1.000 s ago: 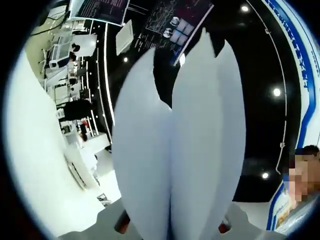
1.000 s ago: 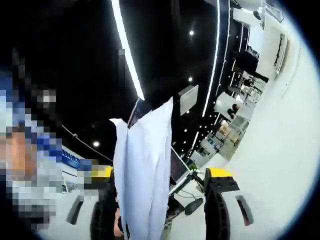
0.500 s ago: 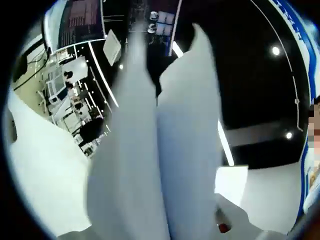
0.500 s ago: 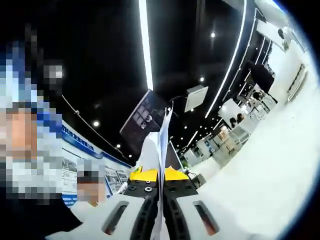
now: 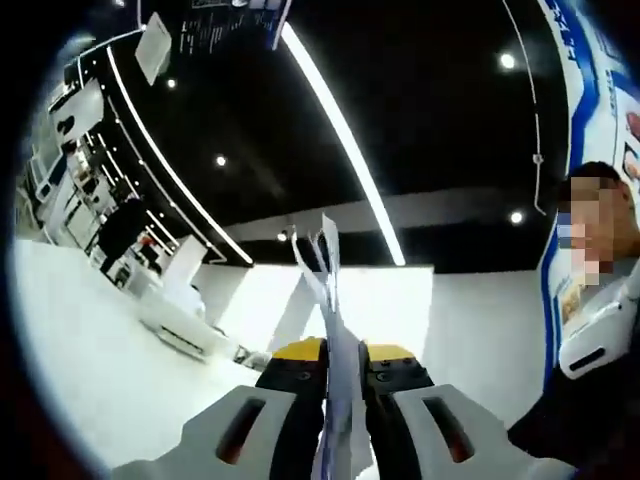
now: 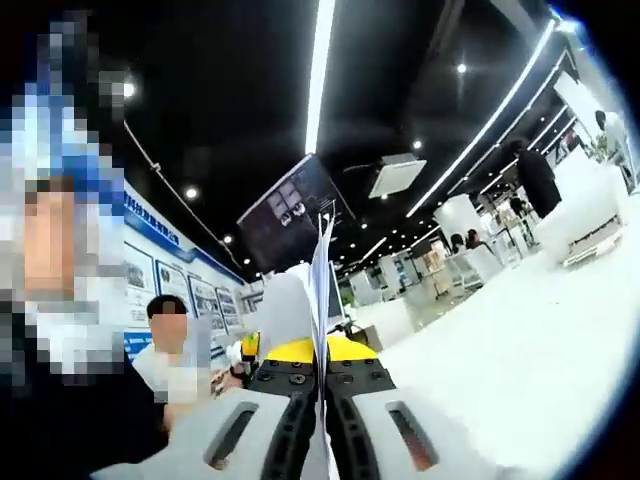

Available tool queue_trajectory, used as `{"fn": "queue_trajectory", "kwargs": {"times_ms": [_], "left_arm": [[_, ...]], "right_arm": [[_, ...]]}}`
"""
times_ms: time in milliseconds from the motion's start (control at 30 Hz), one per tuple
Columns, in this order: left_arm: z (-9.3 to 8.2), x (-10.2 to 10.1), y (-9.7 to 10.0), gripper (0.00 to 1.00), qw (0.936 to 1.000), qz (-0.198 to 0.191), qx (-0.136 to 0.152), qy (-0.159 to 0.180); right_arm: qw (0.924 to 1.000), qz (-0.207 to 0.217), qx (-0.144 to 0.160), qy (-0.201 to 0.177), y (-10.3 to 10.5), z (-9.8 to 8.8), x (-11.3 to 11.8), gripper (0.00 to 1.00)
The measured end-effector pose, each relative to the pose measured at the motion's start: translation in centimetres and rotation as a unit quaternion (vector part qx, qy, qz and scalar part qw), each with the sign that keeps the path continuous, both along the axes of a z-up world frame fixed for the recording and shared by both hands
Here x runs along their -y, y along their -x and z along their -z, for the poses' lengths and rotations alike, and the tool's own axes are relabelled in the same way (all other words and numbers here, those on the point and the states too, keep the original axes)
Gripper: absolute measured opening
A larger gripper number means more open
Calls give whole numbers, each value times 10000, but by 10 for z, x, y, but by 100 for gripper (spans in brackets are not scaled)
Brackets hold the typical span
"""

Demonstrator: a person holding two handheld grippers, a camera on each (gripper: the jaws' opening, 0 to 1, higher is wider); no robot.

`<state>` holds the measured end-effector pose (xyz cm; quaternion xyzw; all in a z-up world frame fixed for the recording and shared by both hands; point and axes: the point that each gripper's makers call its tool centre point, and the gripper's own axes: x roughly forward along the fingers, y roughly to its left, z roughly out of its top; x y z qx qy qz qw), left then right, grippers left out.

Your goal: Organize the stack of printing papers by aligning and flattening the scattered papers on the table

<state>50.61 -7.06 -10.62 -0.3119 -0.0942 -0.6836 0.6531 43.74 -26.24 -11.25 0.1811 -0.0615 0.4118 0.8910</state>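
The left gripper [image 5: 343, 385] had its jaws pinched onto thin white printing papers [image 5: 328, 262] rising edge-on between them; the right gripper [image 6: 322, 385] likewise clamped white sheets [image 6: 321, 262] standing upright

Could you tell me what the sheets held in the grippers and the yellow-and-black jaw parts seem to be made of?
Sheets: thin white paper, matte; they stand edge-on and splay at the top. Left gripper and right gripper: likely moulded plastic, yellow and black, with a slight sheen.
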Motion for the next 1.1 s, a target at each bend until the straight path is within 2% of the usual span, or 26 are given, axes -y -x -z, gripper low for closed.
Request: {"fn": "queue_trajectory", "kwargs": {"times_ms": [100, 200, 267, 367, 400, 467, 533, 600, 633, 667, 700, 867, 967, 1033, 1100], "left_arm": [[10, 12, 4, 16, 9984, -24, 349, -449], [21, 20, -4, 14, 9912, -419, 832, -941], [22, 23, -15, 13, 9856, -794, 995, -1112], [7, 22, -17, 8, 9852, -982, 1094, -876], [-2, 23, -16, 7, 9799, -1155, 1386, -853], [-5, 25, -13, 7, 9697, -1366, 1759, -1004], [0, 28, -7, 9, 9666, -1288, 1915, -1118], [16, 30, -4, 12, 9679, -1150, 1815, -1302], [21, 30, -4, 13, 9683, -1125, 1788, -1332], [29, 30, -4, 14, 9693, -1089, 1700, -1404], [35, 30, -3, 15, 9703, -1081, 1655, -1393], [44, 29, 1, 17, 9740, -1051, 1505, -1330], [46, 32, -1, 18, 9697, -1088, 1616, -1473], [40, 38, -1, 18, 9701, -1002, 1630, -1494], [37, 46, 1, 14, 9672, -1016, 1751, -1533]], "right_arm": [[9984, 99, 271, 492, 3, 3, -2, 0], [9896, 408, 704, 1190, 4, 7, -7, 0], [9871, 497, 822, 1278, 4, 7, -8, 0], [9846, 592, 1063, 1253, 5, 4, -10, 0], [9773, 858, 1375, 1366, 5, 0, -7, 0], [9719, 1014, 1613, 1385, 8, -2, -7, 0], [9667, 1283, 1655, 1473, 7, 3, 0, 0], [9701, 1198, 1542, 1444, 11, 16, -2, 0], [9728, 1158, 1446, 1393, 12, 21, -2, 4], [9778, 1101, 1226, 1297, 13, 28, -1, 10], [9793, 1110, 1057, 1322, 12, 36, 1, 14], [9769, 1192, 913, 1522, 13, 51, 3, 15], [9780, 1211, 827, 1485, 14, 49, 4, 16], [9775, 1266, 931, 1406, 15, 38, 4, 13], [9767, 1247, 977, 1446, 15, 34, 2, 0]]}}
